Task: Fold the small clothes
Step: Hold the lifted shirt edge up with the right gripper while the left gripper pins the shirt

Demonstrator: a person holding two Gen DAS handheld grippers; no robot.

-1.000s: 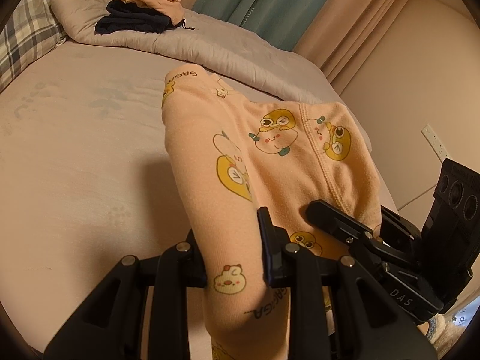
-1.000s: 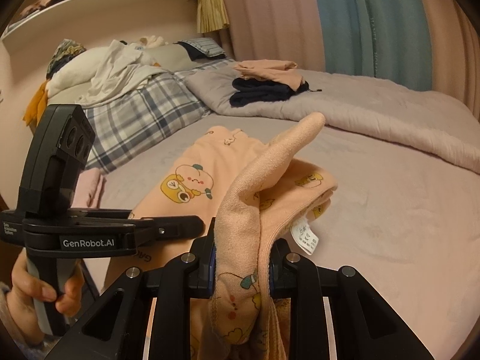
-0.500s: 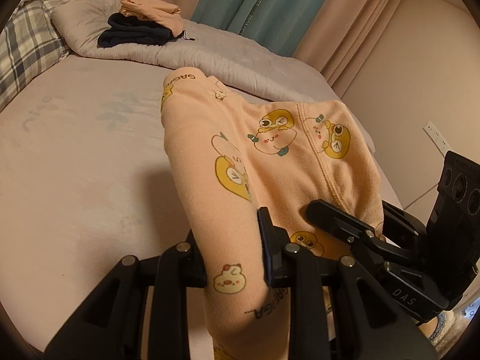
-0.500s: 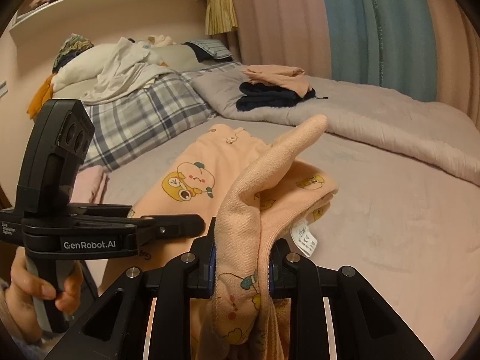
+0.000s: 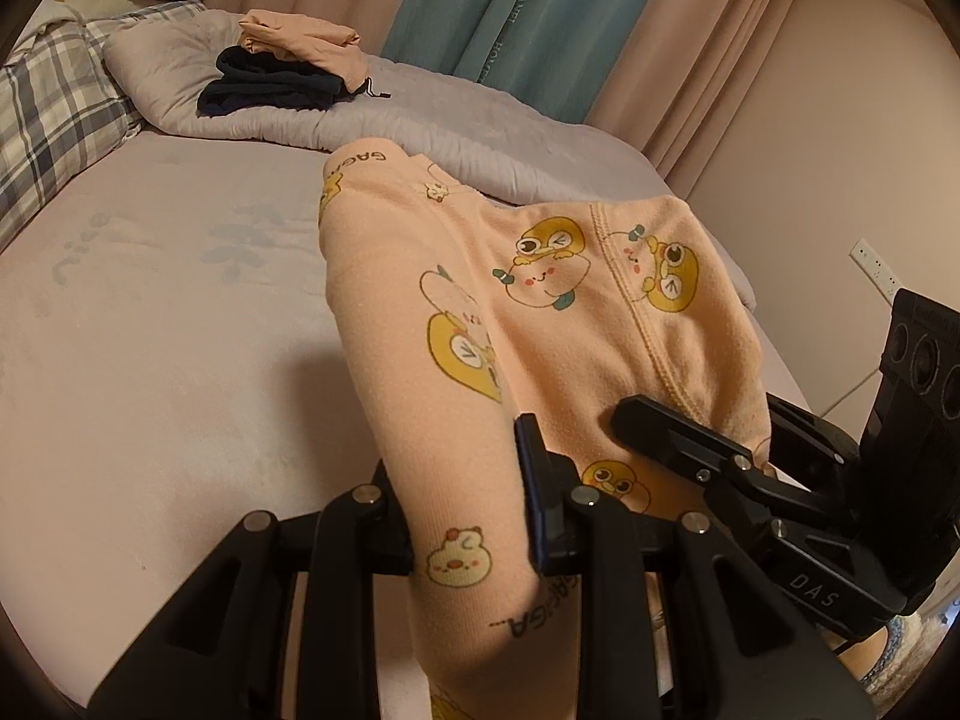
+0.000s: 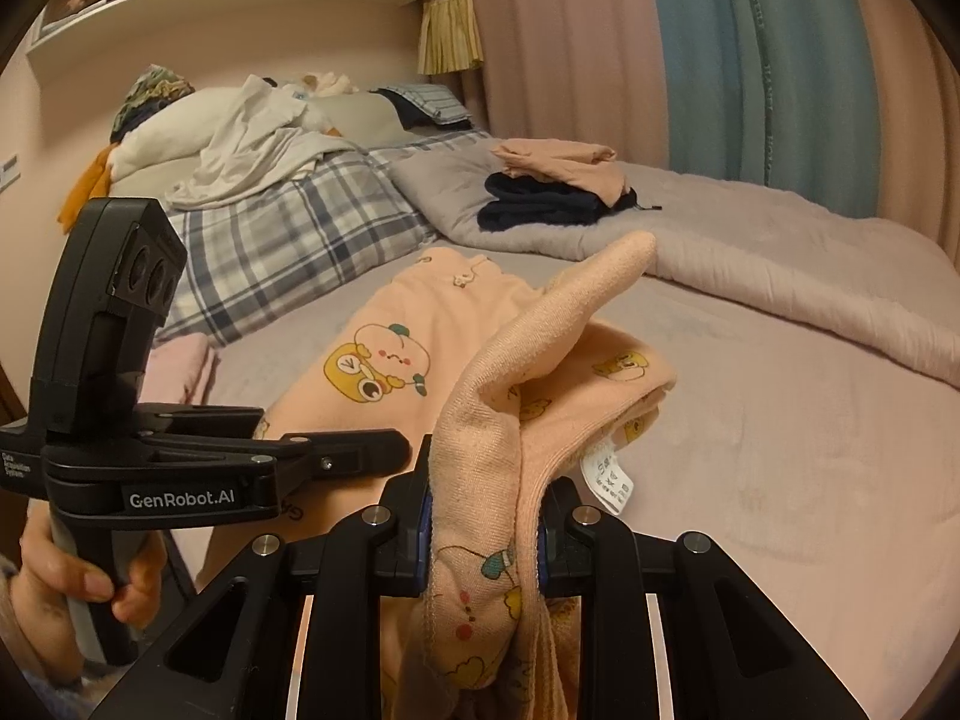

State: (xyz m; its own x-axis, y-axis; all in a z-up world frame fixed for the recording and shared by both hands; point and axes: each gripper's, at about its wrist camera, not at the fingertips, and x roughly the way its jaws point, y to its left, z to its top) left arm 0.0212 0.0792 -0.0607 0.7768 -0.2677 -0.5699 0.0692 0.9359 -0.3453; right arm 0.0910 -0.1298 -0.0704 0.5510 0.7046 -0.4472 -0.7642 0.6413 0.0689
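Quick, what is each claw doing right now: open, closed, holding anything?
Left claw: closed on the peach printed pants.
Right claw: closed on a bunched edge of the same pants.

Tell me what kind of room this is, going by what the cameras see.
Most likely a bedroom in a home. A wide bed fills the view, with a plaid pillow and a rumpled grey quilt on it, and long curtains hang behind. Both grippers hold peach printed pants over the mattress.

My peach pants [image 5: 540,324] with yellow cartoon prints lie half lifted near the bed's [image 5: 150,360] front edge.
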